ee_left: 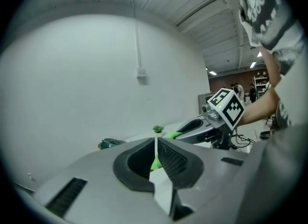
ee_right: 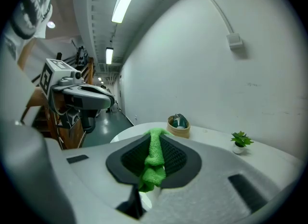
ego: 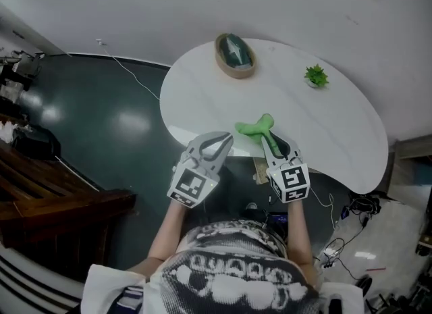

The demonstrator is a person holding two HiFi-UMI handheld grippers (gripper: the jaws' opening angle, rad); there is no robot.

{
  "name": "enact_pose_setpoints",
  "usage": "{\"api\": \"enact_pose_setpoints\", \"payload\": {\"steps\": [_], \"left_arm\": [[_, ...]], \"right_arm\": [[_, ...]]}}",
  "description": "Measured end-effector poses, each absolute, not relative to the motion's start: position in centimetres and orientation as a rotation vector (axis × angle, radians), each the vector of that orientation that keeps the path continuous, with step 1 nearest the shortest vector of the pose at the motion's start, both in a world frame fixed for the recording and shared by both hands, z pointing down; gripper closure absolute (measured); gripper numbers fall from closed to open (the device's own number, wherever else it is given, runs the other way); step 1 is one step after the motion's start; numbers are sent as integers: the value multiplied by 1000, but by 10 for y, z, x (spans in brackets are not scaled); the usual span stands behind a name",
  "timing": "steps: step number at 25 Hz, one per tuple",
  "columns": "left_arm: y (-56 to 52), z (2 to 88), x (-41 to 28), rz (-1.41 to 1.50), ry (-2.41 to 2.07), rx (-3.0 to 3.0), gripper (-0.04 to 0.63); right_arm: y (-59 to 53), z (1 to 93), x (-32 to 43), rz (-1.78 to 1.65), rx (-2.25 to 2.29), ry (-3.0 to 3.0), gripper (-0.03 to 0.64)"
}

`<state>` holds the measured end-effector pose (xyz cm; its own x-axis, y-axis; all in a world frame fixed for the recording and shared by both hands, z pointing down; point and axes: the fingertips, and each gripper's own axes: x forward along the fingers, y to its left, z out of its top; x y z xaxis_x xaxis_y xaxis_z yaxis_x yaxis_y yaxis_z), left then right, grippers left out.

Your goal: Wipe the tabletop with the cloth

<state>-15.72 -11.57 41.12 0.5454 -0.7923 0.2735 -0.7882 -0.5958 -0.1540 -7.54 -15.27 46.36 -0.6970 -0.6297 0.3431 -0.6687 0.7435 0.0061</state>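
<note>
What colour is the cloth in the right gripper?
Bright green. The cloth shows best in the right gripper view, pinched in the right gripper.

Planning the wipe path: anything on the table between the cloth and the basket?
Nothing: bare tabletop between cloth and basket, seen in the head view.

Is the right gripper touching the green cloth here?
Touching. The right gripper view shows the right gripper with its jaws closed on the green cloth, which is bunched between both pads.
</note>
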Motion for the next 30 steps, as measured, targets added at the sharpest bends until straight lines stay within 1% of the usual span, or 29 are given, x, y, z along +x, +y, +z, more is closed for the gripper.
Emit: {"api": "enact_pose_setpoints", "payload": {"steps": [7,13,23,30], "left_arm": [[-178,421,-254,-518,1443,-2744,578],[-209,426,-315,-526,1489,-2741,578],[-233,434,-386,-545,1593,-2702,578],[-232,441,-413,-558,1676,-2681,578]], "right_arm": [[-232,477,-164,178,997,-2600,565],[-286,485,-247,144,920,-2604,565],[-330,529,-372,155,725,-2606,565],[-335,571,-427,174,604,-2558,565]]}}
